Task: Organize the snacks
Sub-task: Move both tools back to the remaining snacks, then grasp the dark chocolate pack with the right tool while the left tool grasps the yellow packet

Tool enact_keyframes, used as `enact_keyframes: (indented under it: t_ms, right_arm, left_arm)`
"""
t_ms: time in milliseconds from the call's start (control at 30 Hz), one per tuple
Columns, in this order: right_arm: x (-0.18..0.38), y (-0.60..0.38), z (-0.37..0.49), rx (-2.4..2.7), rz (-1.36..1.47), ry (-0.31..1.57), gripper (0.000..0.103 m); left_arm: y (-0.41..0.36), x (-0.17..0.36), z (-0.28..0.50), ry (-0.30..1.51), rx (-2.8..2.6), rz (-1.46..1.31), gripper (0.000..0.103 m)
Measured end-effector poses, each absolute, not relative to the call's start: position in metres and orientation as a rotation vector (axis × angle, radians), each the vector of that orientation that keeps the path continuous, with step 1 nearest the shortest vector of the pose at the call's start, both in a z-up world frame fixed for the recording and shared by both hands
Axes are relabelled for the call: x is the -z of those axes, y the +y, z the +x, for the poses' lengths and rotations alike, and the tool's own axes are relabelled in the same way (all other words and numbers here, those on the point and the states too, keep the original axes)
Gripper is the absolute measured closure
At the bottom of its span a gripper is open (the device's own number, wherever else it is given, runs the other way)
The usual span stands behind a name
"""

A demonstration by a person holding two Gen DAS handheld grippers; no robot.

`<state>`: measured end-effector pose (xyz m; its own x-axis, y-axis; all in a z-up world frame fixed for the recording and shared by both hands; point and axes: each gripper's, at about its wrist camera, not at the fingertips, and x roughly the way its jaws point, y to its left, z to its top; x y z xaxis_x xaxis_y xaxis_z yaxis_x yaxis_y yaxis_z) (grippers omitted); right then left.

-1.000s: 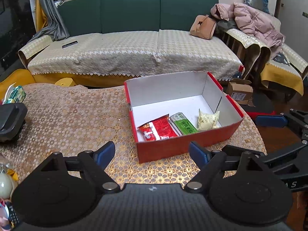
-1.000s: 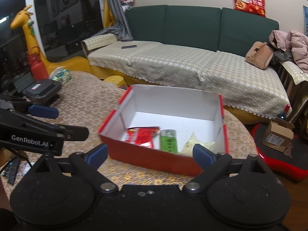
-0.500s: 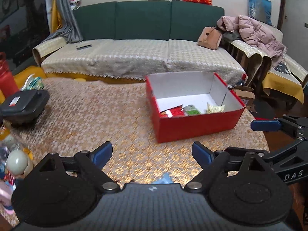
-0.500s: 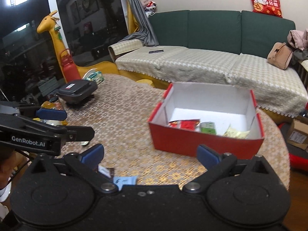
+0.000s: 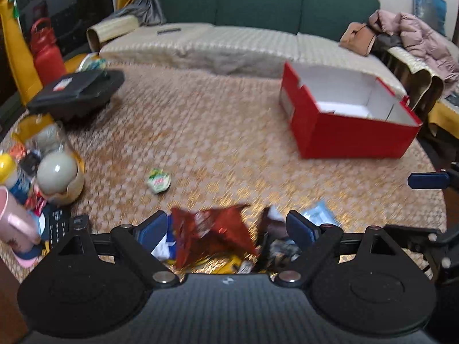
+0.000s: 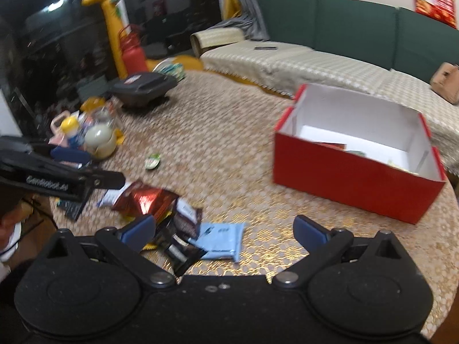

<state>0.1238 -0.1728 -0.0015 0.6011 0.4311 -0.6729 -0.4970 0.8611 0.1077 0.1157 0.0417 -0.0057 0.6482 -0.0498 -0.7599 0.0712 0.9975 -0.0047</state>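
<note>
A red box [image 5: 352,132] with a white inside stands on the table at the right; it also shows in the right wrist view [image 6: 355,177] with a few snack packs in it. A pile of snacks lies at the near edge: a shiny red bag [image 5: 209,232] [image 6: 146,197], dark brown packs [image 6: 183,223] and a light blue pack [image 6: 221,240]. A small green-white pack [image 5: 158,180] [image 6: 152,161] lies apart. My left gripper [image 5: 226,226] is open above the red bag. My right gripper [image 6: 223,229] is open above the blue and brown packs.
A black case [image 5: 77,93] sits at the far left of the table. Cups, bottles and a round pale jar [image 5: 57,172] crowd the left edge, with a remote [image 5: 58,226] beside them. A sofa [image 5: 258,37] stands behind the table.
Both grippers have pulled back from the red box and swung left and down over the snack pile at the near edge. Both stay open and empty.
</note>
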Motion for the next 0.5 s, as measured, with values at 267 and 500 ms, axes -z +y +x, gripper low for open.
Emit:
enact_keyframes:
  t_ms: [267, 500]
  right_arm:
    - [0.03, -0.137, 0.119, -0.648, -0.235, 0.805, 0.006]
    - [0.054, -0.108, 0.124, -0.733, -0.383, 0.826, 0.016]
  left_arm:
    - [0.064, 0.042, 0.112, 0.955, 0.085, -0.026, 0.013]
    - [0.055, 0.067, 0.101, 0.977, 0.132, 0.044, 0.013]
